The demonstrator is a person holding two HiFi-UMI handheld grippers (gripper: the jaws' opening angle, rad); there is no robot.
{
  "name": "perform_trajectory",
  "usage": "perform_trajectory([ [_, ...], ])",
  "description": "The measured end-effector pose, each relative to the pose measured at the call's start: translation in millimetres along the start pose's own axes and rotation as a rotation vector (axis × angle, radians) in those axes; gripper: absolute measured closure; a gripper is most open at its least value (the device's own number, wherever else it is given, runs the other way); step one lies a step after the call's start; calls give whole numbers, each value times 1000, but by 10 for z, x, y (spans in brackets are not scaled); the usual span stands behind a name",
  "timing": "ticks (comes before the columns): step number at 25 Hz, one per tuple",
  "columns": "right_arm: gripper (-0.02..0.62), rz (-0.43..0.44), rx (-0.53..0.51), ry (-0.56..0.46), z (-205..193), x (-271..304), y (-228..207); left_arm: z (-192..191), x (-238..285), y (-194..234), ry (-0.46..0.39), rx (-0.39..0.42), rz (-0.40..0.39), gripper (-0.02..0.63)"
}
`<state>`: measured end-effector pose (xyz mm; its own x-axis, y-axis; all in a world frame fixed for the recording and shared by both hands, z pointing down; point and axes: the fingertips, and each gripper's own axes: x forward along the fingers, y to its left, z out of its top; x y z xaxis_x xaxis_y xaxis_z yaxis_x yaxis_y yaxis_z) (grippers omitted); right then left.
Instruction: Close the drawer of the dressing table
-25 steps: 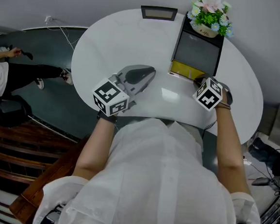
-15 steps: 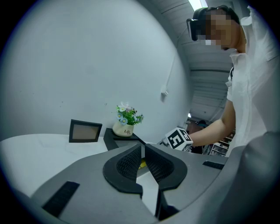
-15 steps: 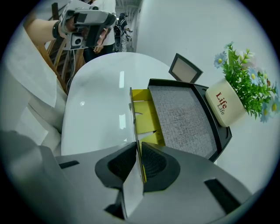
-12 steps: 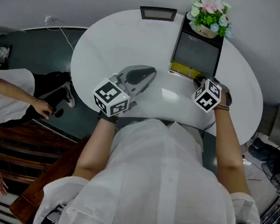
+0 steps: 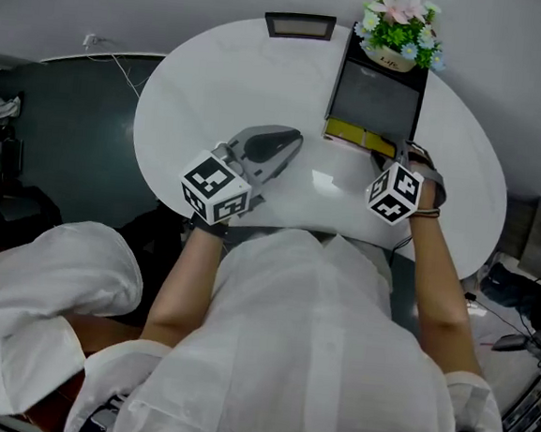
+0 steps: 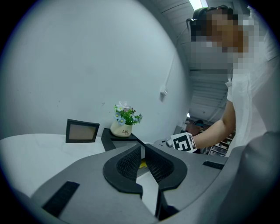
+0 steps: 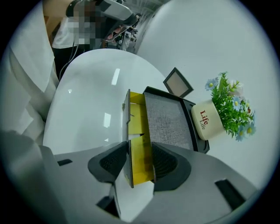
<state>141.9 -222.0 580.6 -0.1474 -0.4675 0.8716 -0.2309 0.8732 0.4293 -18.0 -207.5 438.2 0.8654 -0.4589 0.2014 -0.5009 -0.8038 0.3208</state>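
Note:
The dressing table is a dark box [image 5: 375, 93] at the back right of the white table [image 5: 216, 83], shown again in the right gripper view [image 7: 168, 120]. Its yellow-lined drawer [image 5: 358, 133] stands pulled out toward me. My right gripper [image 5: 389, 155] points steeply down over the drawer's front end. Its jaws have just been opening and now straddle the drawer's front wall [image 7: 127, 144], so the right gripper [image 7: 140, 164] is open. My left gripper [image 5: 281, 145] hovers over the table's middle, apart from the box. A narrow slit shows in the left gripper [image 6: 143, 157], with nothing in it.
A potted flower [image 5: 397, 33] sits on the box's far end. A small picture frame [image 5: 299, 25] stands at the table's back edge. A bystander's white sleeve [image 5: 46, 304] fills the lower left, beside the table. Cables lie on the floor at the right.
My right gripper has tipped further down over the drawer's front. The bystander at the left has come much closer. The left gripper has stayed put.

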Motion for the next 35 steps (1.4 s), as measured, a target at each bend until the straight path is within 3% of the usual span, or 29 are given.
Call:
perform_trajectory([
  [8, 382, 49, 35, -4, -19, 43, -83, 4, 49, -15, 0, 4, -1, 572],
  [17, 380, 145, 66, -14, -20, 68, -115, 20, 51, -39, -4, 2, 11, 572],
  [35, 482, 142, 84, -21, -10, 48, -206, 31, 77, -93, -6, 5, 19, 574],
])
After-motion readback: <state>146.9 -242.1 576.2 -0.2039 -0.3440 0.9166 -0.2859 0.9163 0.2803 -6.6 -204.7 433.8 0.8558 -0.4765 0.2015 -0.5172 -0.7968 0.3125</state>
